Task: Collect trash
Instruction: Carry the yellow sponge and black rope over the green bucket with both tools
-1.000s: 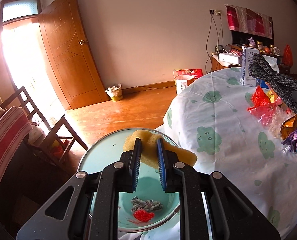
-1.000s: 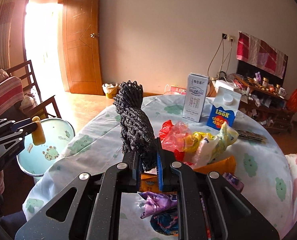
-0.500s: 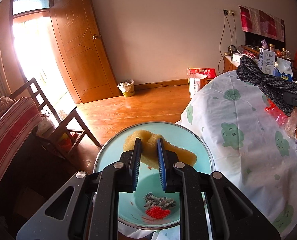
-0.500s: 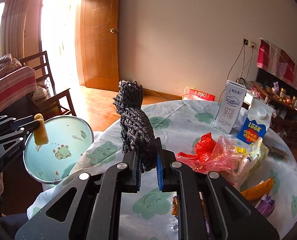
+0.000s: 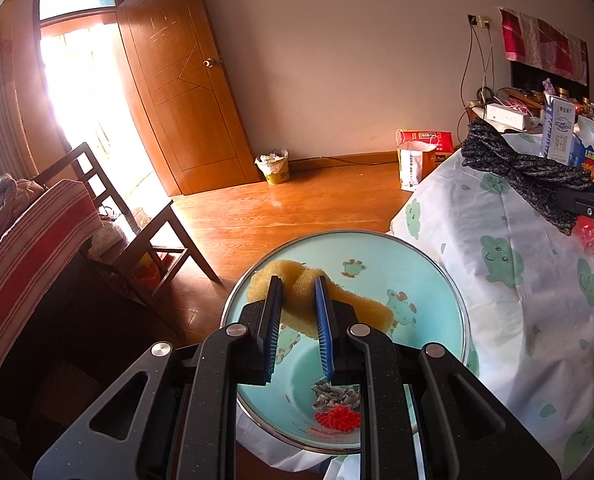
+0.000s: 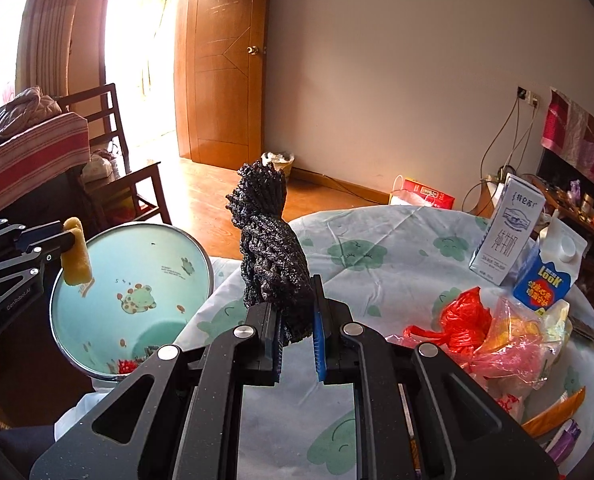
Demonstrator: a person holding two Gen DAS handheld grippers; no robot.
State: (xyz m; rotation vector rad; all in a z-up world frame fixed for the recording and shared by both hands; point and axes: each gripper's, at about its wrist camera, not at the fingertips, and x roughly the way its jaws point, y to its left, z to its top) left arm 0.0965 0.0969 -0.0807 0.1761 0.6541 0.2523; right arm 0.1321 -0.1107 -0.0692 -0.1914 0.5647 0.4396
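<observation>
Left wrist view: the left gripper (image 5: 297, 300) pinches one yellow sponge (image 5: 297, 294) above the mint basin (image 5: 437, 280). Compared with a second ago the basin sits more fully under the sponge, with more of its rim in view, so a drop now would probably land inside. Two scraps already lie at the basin's near bottom: one grey crumpled wad (image 5: 335, 394) and one red knitted bit (image 5: 337, 418). At far right the dark knitted bundle (image 5: 517, 168) hangs over the tablecloth (image 5: 497, 280).

Right wrist view: the right gripper (image 6: 297, 320) is clamped on that one bundle (image 6: 273, 252), and the view has swung left, bringing the basin (image 6: 201, 256) nearer. I judge it is next for the basin. Left on the table at right: two cartons, one white carton (image 6: 509, 228) and one blue carton (image 6: 549, 276), plus one heap of plastic bags (image 6: 489, 336).
</observation>
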